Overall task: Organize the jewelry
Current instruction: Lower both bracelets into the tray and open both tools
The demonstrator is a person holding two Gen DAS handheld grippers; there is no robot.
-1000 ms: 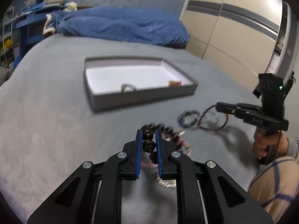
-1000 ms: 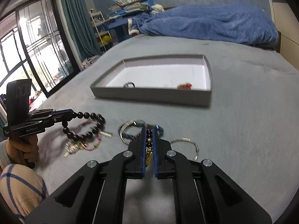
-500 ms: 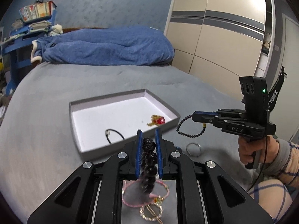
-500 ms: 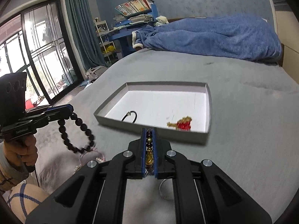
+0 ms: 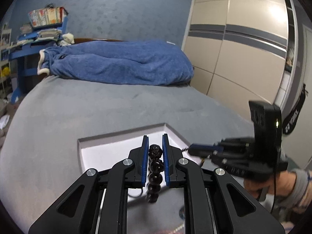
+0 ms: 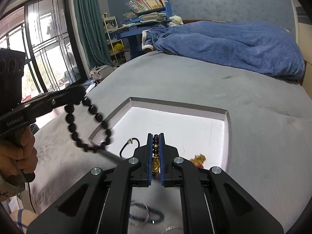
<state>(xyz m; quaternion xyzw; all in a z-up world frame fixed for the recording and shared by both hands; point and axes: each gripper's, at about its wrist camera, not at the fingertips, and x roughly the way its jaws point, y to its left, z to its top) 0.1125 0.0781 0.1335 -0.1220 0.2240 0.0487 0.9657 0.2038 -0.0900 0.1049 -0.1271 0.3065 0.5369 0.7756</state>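
Gripping a black bead bracelet (image 5: pixel 155 172), the left gripper (image 5: pixel 155 150) hangs over the grey tray (image 6: pixel 224 115); the right gripper (image 6: pixel 155 152) pinches a purple-and-gold bracelet (image 6: pixel 155 156) (perhaps a charm at 6 o'clock) above the tray's white floor.

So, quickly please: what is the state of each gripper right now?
Left gripper: closed on the black bead bracelet.
Right gripper: closed on the purple and gold bead bracelet.

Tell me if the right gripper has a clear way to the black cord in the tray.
Probably not: the right gripper is shut on a bead bracelet, though the cord lies uncovered.
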